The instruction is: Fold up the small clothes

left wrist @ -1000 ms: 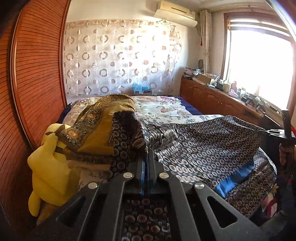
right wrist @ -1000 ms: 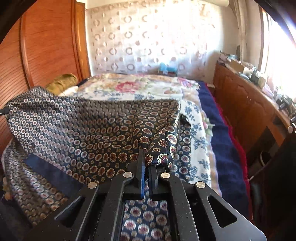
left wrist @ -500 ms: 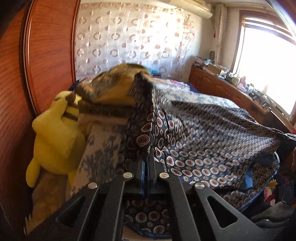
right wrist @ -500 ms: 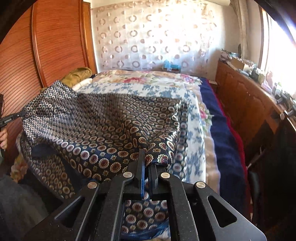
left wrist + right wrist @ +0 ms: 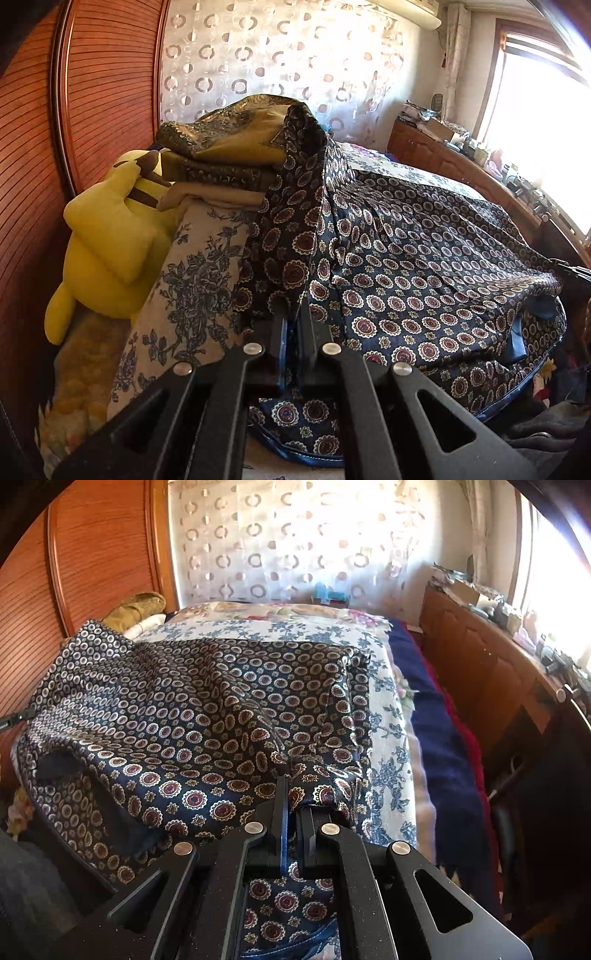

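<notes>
A dark blue garment with round medallion print [image 5: 424,273] lies spread over the bed; it also shows in the right wrist view [image 5: 192,709]. My left gripper [image 5: 293,314] is shut on its left near edge. My right gripper [image 5: 293,786] is shut on its right near corner. The cloth runs between the two grippers, with its near edge hanging off the bed's front. The right gripper's tip shows at the far right of the left wrist view [image 5: 576,271], and the left gripper's tip at the far left of the right wrist view [image 5: 14,716].
A folded olive patterned cloth pile [image 5: 236,147] sits at the bed's left, beside a yellow plush toy [image 5: 107,236]. The bed has a blue floral sheet [image 5: 384,723]. A wooden headboard panel [image 5: 103,92] stands left. A cluttered wooden cabinet [image 5: 491,657] runs along the right under the window.
Both grippers have lowered and pulled toward the near bed edge with the garment, which now lies flatter across the bed. Both stay shut on it.
</notes>
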`<state>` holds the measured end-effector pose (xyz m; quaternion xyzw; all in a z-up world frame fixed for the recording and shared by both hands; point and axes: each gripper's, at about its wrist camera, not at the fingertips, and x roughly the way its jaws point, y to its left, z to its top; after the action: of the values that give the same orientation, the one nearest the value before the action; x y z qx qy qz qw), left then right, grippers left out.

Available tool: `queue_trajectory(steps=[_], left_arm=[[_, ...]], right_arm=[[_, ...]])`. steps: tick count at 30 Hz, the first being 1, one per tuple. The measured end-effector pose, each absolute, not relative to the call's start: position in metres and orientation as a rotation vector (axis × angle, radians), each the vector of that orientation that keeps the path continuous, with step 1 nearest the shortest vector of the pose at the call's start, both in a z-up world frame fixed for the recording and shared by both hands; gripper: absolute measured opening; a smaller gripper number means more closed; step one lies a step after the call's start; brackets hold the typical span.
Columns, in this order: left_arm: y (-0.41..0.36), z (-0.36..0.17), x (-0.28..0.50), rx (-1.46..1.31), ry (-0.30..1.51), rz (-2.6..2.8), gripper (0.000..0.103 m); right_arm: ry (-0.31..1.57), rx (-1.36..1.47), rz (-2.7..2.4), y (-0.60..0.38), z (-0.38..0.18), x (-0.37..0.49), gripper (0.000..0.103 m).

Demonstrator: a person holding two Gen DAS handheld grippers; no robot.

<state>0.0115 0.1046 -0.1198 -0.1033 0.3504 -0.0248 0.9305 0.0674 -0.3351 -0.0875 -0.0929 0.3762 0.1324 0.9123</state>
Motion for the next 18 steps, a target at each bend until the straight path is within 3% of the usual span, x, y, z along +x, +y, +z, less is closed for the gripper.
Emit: queue_trajectory(steps=[8, 12, 15, 17, 18], left_arm=[[0.107, -0.118, 0.01, -0.207, 0.725, -0.035, 0.006], [0.107, -0.112, 0.008, -0.191, 0.719, -0.035, 0.016], [0.109, -0.108, 0.006, -0.184, 0.712, -0.034, 0.029], [0.111, -0.107, 0.005, -0.178, 0.715, -0.025, 0.032], [0.112, -0.107, 0.005, -0.174, 0.718, -0.02, 0.034]], right_arm=[[0.736, -0.226, 0.247, -0.331, -0.071, 0.063, 0.006], [0.708, -0.248, 0.243, -0.326, -0.063, 0.06, 0.012], [0.681, -0.256, 0.242, -0.323, -0.054, 0.057, 0.029], [0.667, -0.256, 0.238, -0.322, -0.05, 0.056, 0.046], [0.658, -0.252, 0.233, -0.322, -0.047, 0.055, 0.048]])
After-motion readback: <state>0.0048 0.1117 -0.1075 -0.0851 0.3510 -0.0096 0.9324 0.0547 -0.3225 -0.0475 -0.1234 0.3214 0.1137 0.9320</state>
